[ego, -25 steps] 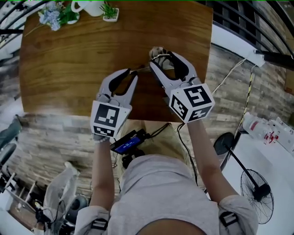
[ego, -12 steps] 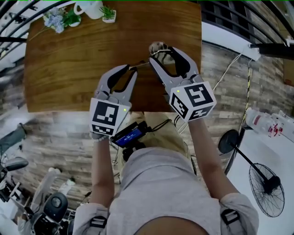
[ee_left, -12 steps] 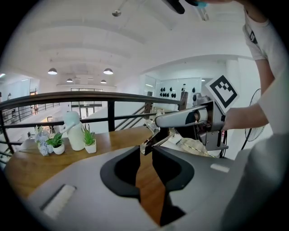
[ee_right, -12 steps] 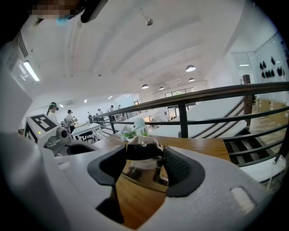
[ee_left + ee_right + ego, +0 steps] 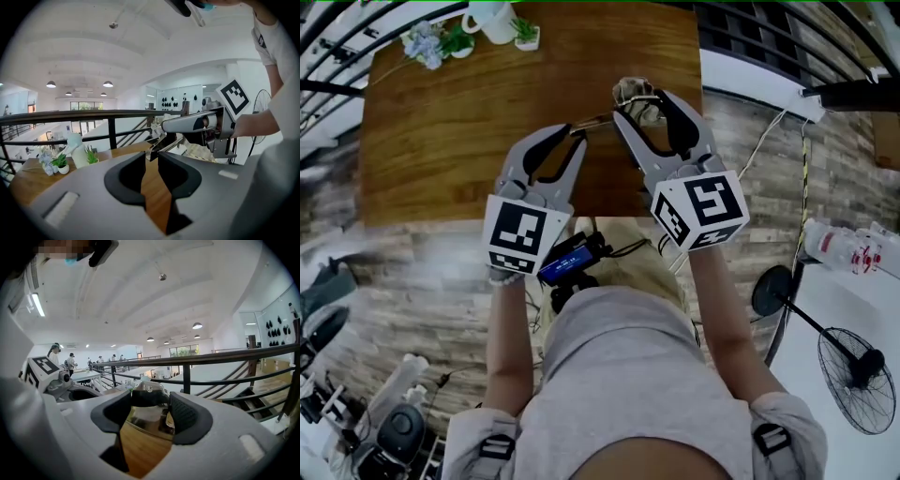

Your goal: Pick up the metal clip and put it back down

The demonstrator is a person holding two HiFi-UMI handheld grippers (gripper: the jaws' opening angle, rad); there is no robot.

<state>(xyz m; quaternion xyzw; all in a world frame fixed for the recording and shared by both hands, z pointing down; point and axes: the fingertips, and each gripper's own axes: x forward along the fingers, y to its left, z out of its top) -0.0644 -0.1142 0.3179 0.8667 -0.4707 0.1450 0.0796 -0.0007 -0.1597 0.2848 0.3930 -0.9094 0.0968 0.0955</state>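
One metal clip [image 5: 635, 103]: right gripper [image 5: 639, 106] clamps body [image 5: 144, 401], left gripper [image 5: 150, 157] lever [image 5: 594, 123].

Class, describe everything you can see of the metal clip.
The clip is shiny metal with a dark body and a long thin arm. The jaws of the right gripper clamp its body; those of the left gripper pinch the arm's end. It hangs between them, above the wooden table, apparently not touching it.
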